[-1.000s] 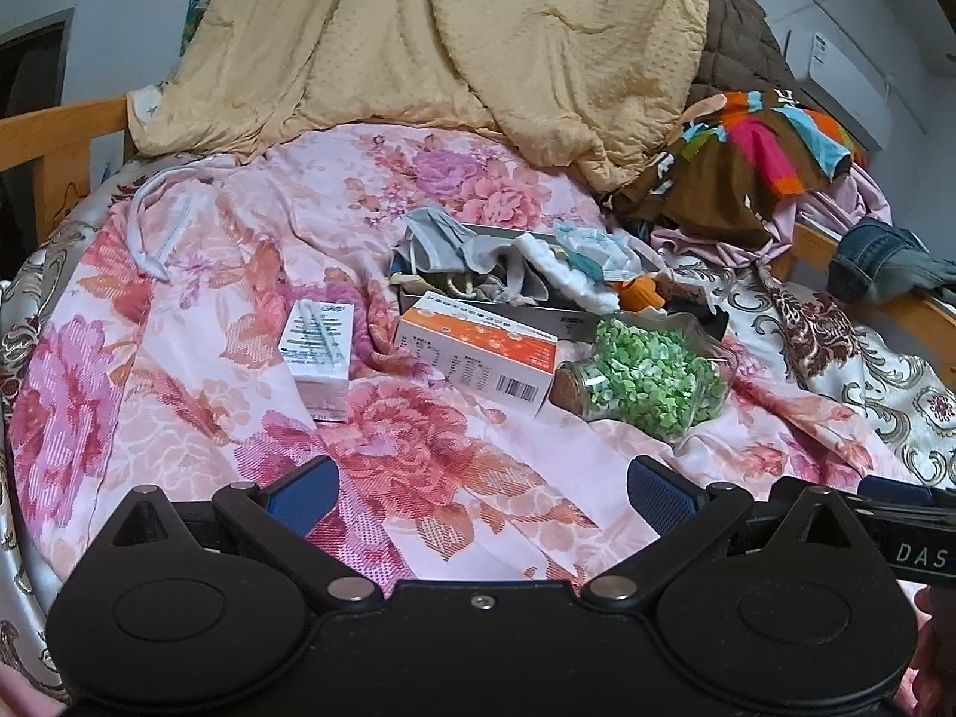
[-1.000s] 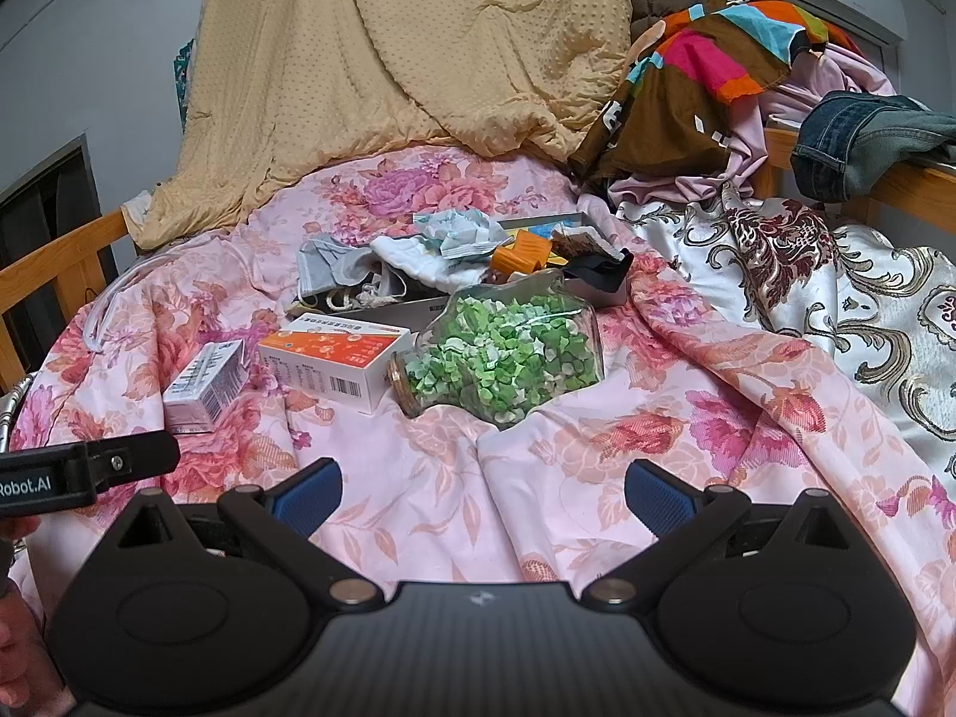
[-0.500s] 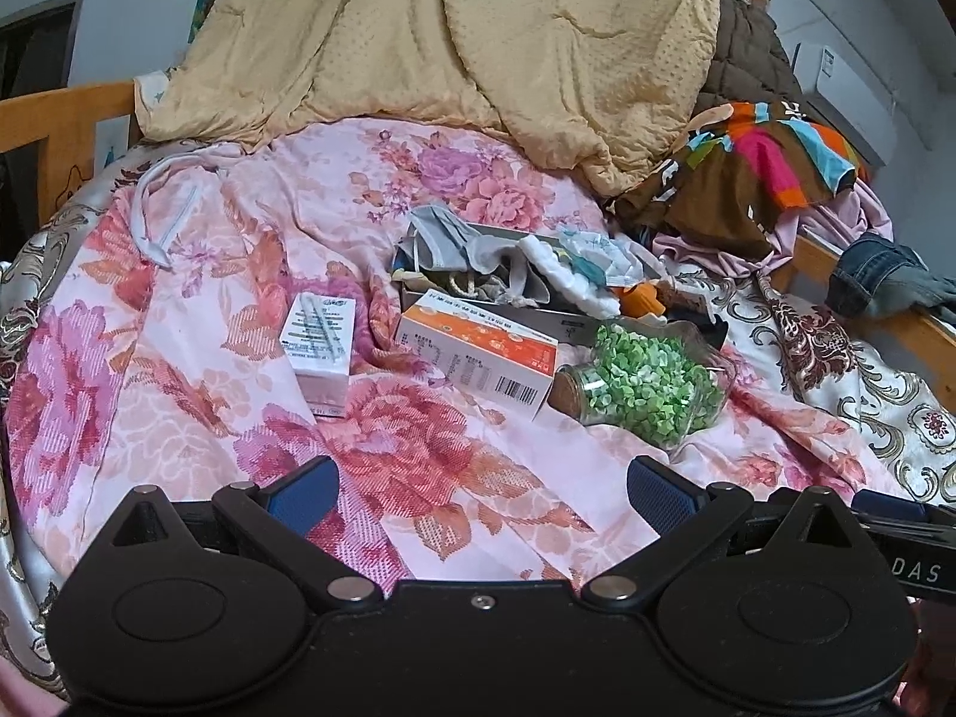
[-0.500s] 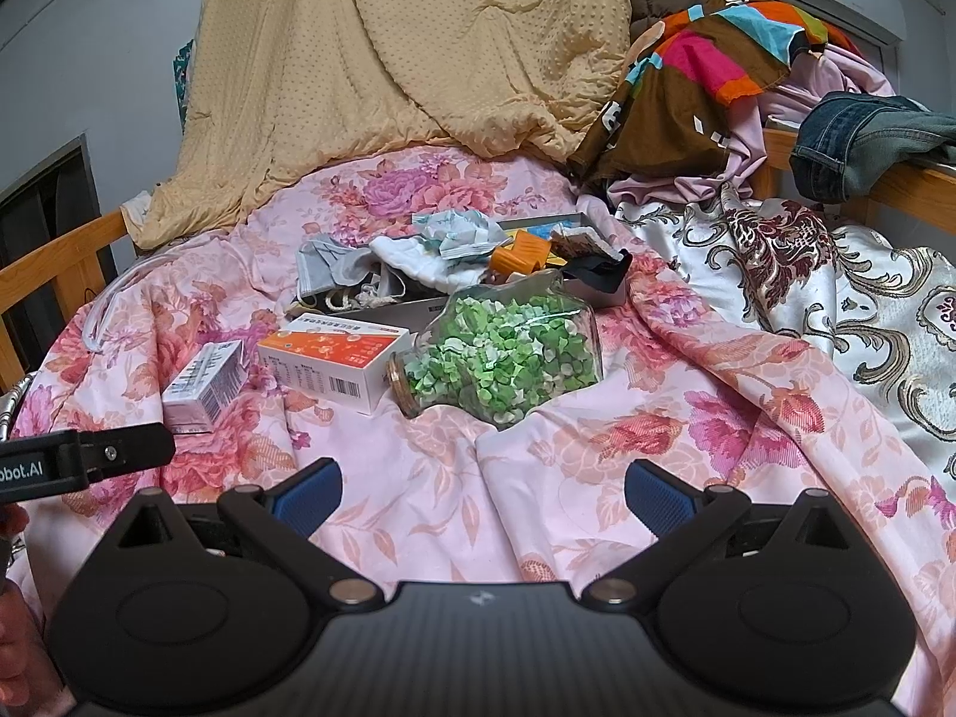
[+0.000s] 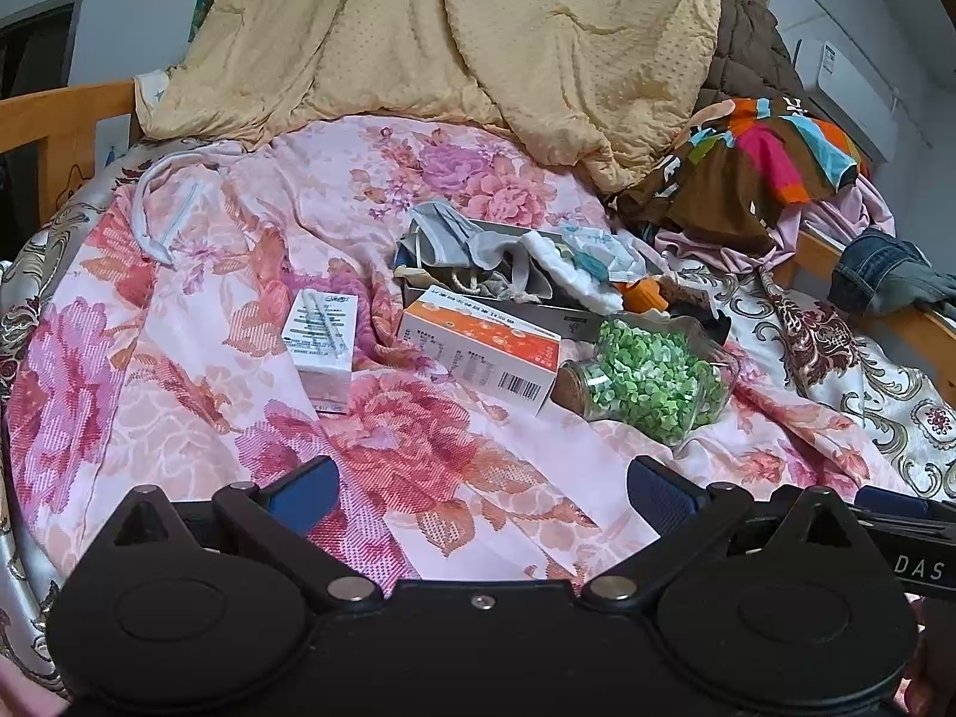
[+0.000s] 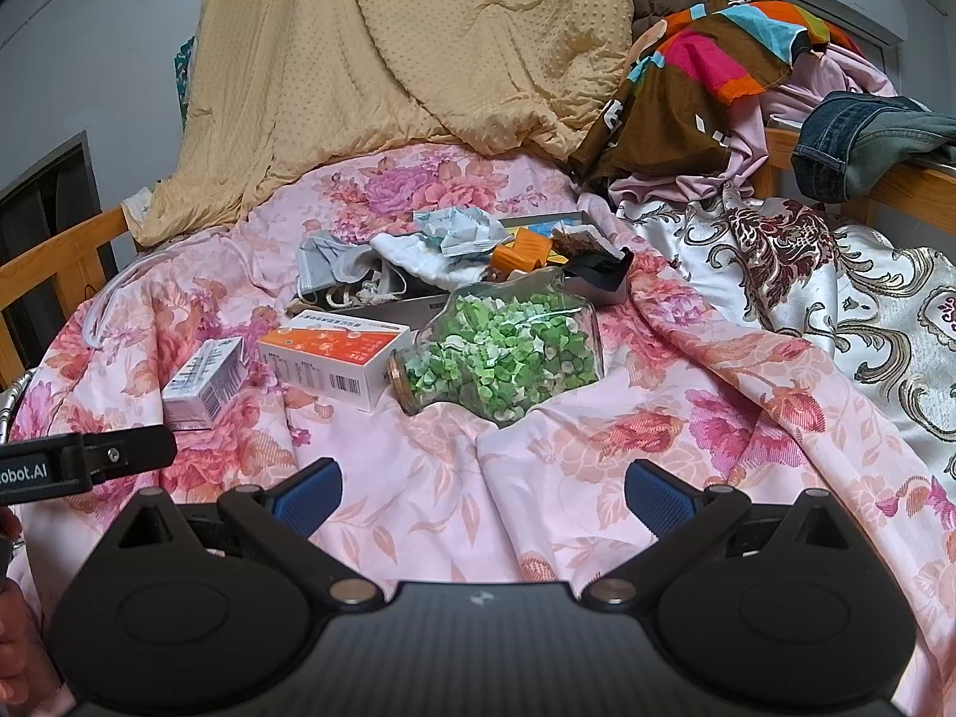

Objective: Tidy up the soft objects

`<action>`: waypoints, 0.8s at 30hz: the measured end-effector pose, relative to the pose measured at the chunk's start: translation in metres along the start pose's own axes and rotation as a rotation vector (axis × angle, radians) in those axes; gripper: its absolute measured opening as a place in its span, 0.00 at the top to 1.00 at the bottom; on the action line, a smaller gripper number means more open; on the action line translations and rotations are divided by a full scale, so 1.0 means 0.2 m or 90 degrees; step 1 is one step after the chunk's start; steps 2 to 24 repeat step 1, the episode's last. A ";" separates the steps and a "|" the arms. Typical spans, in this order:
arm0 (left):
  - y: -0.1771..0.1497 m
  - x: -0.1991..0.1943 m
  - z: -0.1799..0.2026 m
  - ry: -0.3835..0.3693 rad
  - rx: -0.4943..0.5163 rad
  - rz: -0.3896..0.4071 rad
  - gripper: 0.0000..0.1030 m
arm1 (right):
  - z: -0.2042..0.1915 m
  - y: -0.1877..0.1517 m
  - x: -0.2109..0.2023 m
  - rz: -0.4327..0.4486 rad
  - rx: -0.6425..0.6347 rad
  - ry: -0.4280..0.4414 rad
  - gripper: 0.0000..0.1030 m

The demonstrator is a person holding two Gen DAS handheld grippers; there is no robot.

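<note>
On a bed with a pink floral sheet [image 5: 197, 358] [image 6: 687, 406] lies an open shallow box [image 5: 538, 313] [image 6: 418, 305] heaped with soft things: a grey cloth [image 5: 448, 236] [image 6: 334, 263], a white cloth [image 5: 573, 275] [image 6: 418, 257] and a pale blue wrapper [image 6: 460, 221]. In front of it rest an orange-and-white carton [image 5: 484, 346] [image 6: 334, 355], a small white carton [image 5: 319, 334] [image 6: 206, 382] and a glass jar of green bits [image 5: 651, 379] [image 6: 508, 352]. My left gripper [image 5: 478, 487] and right gripper [image 6: 481, 487] both hover open and empty, well short of these.
A tan blanket [image 5: 454, 48] [image 6: 406, 54] hangs at the back. A colourful garment [image 5: 759, 161] [image 6: 711, 60] and jeans [image 5: 884, 272] [image 6: 866, 143] lie at the right over a wooden rail [image 6: 908, 188]. A patterned silver quilt [image 6: 836, 281] covers the right side. White cord [image 5: 173, 215] lies at left.
The left wrist view has shifted slightly closer and to the left, with the headboard rail more in view. The objects on the bed and the right gripper have stayed put.
</note>
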State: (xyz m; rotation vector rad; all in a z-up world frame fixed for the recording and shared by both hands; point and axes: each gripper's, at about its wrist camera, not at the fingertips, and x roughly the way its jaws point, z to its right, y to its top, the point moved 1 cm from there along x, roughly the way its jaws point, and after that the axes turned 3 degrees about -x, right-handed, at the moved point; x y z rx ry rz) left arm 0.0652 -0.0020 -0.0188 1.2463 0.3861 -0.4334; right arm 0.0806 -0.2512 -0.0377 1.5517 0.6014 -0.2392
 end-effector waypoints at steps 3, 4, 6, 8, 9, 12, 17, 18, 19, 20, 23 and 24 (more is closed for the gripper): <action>0.00 0.00 0.00 0.001 0.000 0.000 0.01 | 0.00 0.00 0.00 0.000 0.000 0.000 0.00; 0.00 0.00 0.00 0.001 0.000 0.000 0.01 | 0.00 0.00 0.00 0.000 0.000 0.000 0.00; 0.00 0.00 0.00 0.001 0.000 0.000 0.01 | 0.00 0.00 0.00 0.000 0.000 0.000 0.00; 0.00 0.00 0.00 0.001 0.000 0.000 0.01 | 0.00 0.00 0.00 0.000 0.000 0.000 0.00; 0.00 0.00 0.00 0.001 0.000 0.000 0.01 | 0.00 0.00 0.00 0.000 0.000 0.000 0.00; 0.00 0.00 0.00 0.001 0.000 0.000 0.01 | 0.00 0.00 0.00 0.000 0.000 0.000 0.00; 0.00 0.00 0.00 0.001 0.000 0.000 0.01 | 0.00 0.00 0.00 0.000 0.000 0.000 0.00; 0.00 0.00 0.00 0.001 0.000 0.000 0.01 | 0.00 0.00 0.00 0.000 0.000 0.000 0.00; 0.00 0.00 0.00 0.001 0.000 0.000 0.01 | 0.00 0.00 0.00 0.000 0.000 0.000 0.00; 0.00 0.00 0.00 0.001 0.000 0.000 0.01 | 0.00 0.00 0.00 0.000 0.000 0.000 0.00; 0.00 0.00 0.00 0.001 0.000 0.000 0.01 | 0.00 0.00 0.00 0.000 0.000 0.000 0.00; 0.00 0.00 0.00 0.001 0.000 0.000 0.01 | 0.00 0.00 0.00 0.000 0.000 0.000 0.00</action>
